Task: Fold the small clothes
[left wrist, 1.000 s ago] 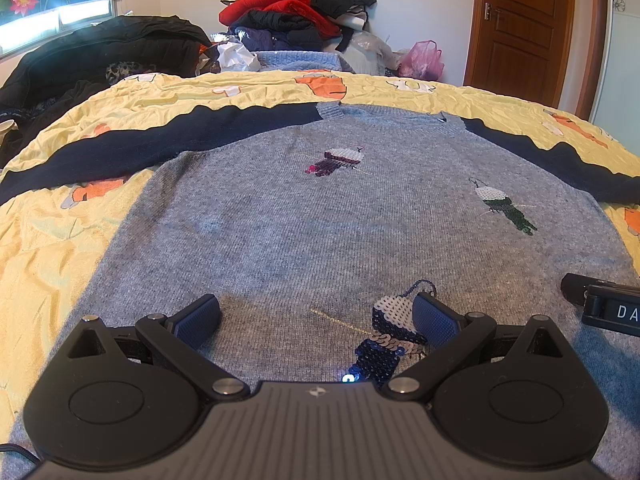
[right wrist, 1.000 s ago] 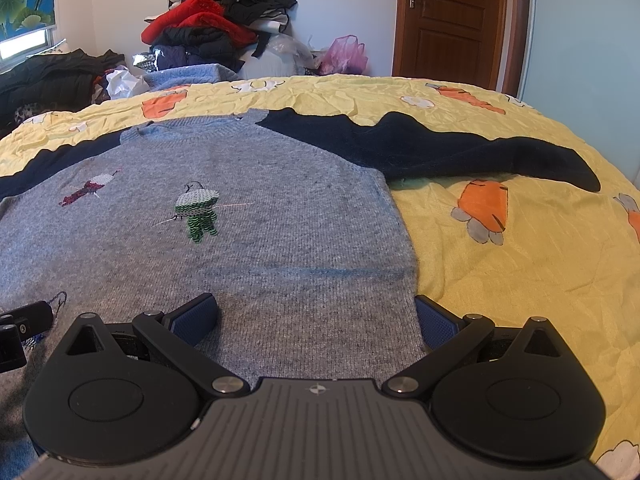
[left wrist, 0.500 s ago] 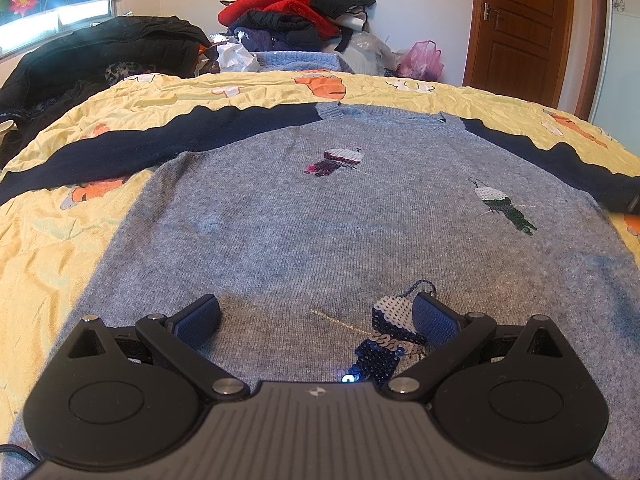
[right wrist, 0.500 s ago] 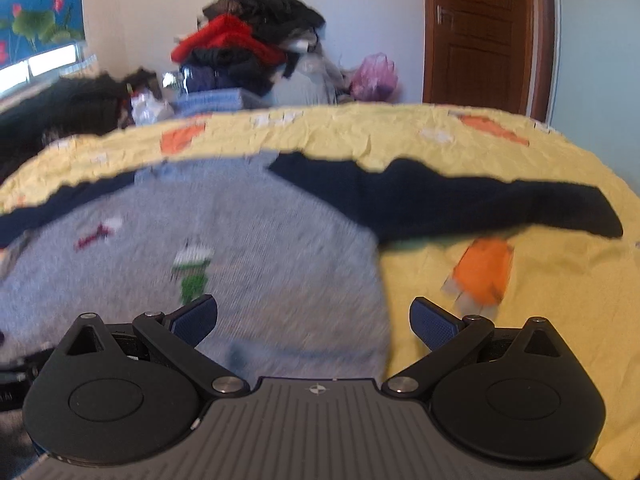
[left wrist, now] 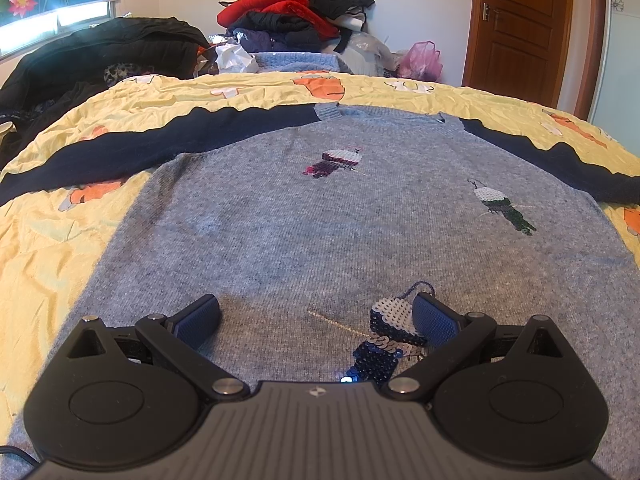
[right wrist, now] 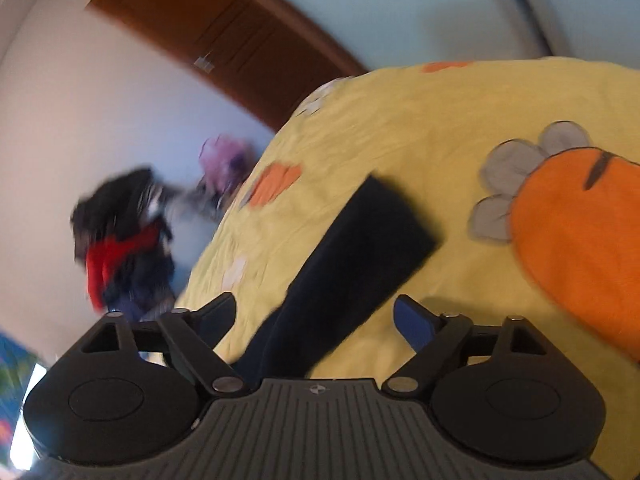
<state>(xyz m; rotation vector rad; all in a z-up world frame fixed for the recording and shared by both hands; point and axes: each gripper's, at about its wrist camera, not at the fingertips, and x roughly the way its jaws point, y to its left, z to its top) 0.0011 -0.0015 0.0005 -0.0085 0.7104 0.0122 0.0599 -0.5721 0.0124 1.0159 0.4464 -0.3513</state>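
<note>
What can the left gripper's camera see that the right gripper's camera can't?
Only the left view shows the gray sweater body with its sequin birds and the window. Only the right view shows the end of the dark sleeve between the open right gripper and a big orange carrot print. Both show the yellow bedspread, the clothes pile, the pink bag and the brown door.
</note>
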